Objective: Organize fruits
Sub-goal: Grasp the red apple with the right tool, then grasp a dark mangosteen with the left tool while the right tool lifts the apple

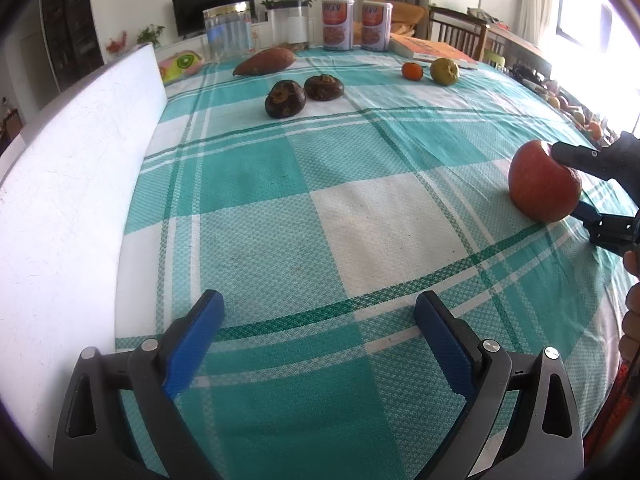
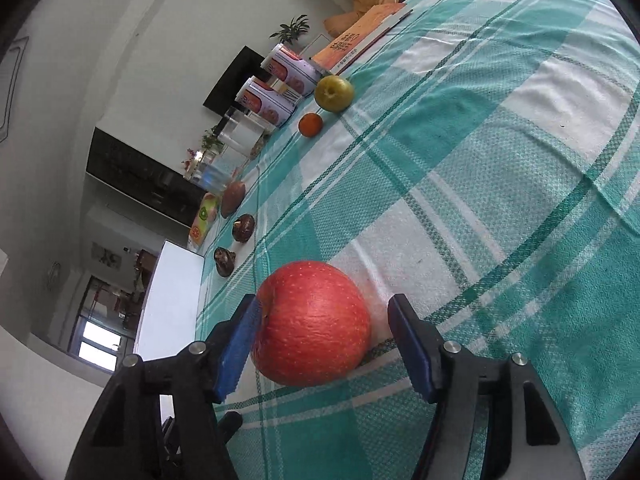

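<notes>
Right claw (image 2: 324,344) straddles the red apple (image 2: 314,322): the left pad touches its skin and the right pad stands just clear, so we call it apart, not yet clamped. The apple sits on the bench (image 1: 360,208) at the near right, well apart from the other fruit. The orange (image 1: 412,71) and green fruit (image 1: 444,71) pair up far right, and two dark fruits (image 1: 304,94) sit together far left, so grouping looks under way. We judge the apple goes to a group next. Left claw (image 1: 318,340) hangs apart and empty over the near bench, out of the way.
</notes>
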